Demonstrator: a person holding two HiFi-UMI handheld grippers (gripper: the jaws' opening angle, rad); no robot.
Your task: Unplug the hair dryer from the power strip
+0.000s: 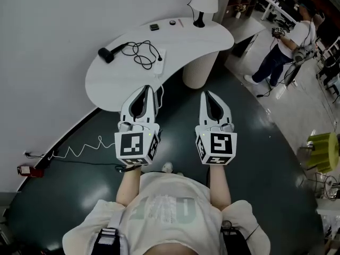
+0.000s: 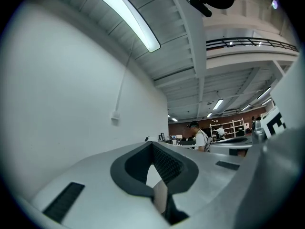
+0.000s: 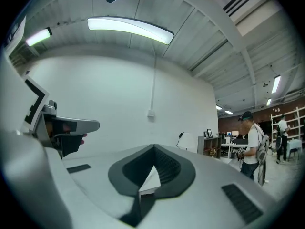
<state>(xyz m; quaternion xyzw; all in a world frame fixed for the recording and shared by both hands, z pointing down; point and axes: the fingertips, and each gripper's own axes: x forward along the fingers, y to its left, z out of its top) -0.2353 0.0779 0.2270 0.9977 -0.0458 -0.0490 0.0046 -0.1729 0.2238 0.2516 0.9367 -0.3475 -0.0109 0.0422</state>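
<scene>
Head view: left gripper [image 1: 147,87] and right gripper [image 1: 207,93] are both closed and empty. Well ahead of their jaws, the hair dryer [image 1: 110,53] lies on the table [image 1: 180,36], corded to the power strip [image 1: 158,64].

Gripper views: pads together, the dryer unseen.

The plug is probably stiff, so pinch its body and brace the light strip.

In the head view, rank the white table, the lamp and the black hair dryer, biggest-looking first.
1. white table, by far
2. lamp
3. hair dryer, cord not counted; close to the lamp, so that order is unsure
</scene>
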